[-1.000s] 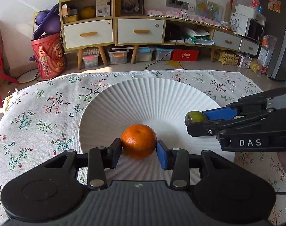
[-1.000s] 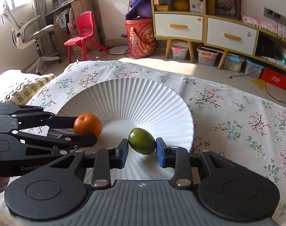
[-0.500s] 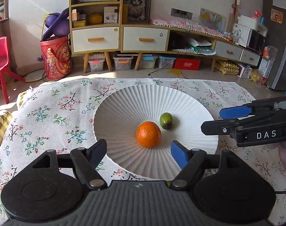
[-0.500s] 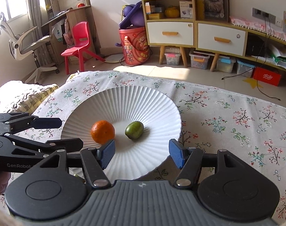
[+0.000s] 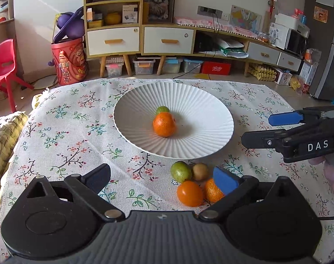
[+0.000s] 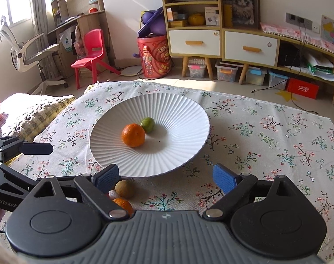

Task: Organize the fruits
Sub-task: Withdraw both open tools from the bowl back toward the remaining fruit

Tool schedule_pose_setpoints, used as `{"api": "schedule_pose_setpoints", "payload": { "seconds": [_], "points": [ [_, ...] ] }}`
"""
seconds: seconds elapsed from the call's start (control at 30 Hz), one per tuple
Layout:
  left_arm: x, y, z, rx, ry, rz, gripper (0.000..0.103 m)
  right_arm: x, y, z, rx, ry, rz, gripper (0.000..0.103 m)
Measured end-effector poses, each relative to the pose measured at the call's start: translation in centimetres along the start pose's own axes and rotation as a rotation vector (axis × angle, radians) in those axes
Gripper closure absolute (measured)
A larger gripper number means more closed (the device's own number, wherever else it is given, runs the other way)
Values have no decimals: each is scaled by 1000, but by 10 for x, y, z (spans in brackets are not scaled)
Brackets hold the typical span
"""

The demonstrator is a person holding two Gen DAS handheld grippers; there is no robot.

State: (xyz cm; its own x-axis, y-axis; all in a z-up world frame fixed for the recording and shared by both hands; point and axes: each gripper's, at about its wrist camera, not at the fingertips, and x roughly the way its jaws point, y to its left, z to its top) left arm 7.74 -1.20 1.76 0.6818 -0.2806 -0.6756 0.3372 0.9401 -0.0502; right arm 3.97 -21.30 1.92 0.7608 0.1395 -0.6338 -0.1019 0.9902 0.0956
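The left gripper (image 5: 162, 176) and the right gripper (image 6: 166, 177), tilted downward, have just been opening, nothing between their wide jaws, the right one at three o'clock of the left.

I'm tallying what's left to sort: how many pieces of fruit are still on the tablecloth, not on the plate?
4, clustered just below the plate: a green fruit, a brown one, an orange one, and another orange partly behind the left gripper's blue pad. More may be hidden.

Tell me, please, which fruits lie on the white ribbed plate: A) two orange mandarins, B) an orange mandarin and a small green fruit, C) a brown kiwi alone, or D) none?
B: the orange mandarin and the small green fruit sit touching in the white ribbed plate; the other fruits lie on the floral cloth.
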Motion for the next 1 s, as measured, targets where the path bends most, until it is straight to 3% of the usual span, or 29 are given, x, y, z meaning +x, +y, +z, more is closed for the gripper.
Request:
{"api": "schedule_pose_setpoints", "payload": {
  "seconds": [0.23, 0.6, 0.83, 1.0],
  "points": [
    [-9, 4, -17, -32, 9, 24, 11, -9, 3, -14, 20, 8, -23, 1],
    [-21, 2, -44, 2, 25, 37, 11, -17, 8, -42, 65, 15, -50, 1],
    [-21, 1, -61, 41, 74, 29, 11, -7, 11, -74, 48, 109, -69, 1],
    [-22, 0, -67, 55, 107, 27, 11, -16, 20, -86, -7, 129, -36, 1]
  ]
}}
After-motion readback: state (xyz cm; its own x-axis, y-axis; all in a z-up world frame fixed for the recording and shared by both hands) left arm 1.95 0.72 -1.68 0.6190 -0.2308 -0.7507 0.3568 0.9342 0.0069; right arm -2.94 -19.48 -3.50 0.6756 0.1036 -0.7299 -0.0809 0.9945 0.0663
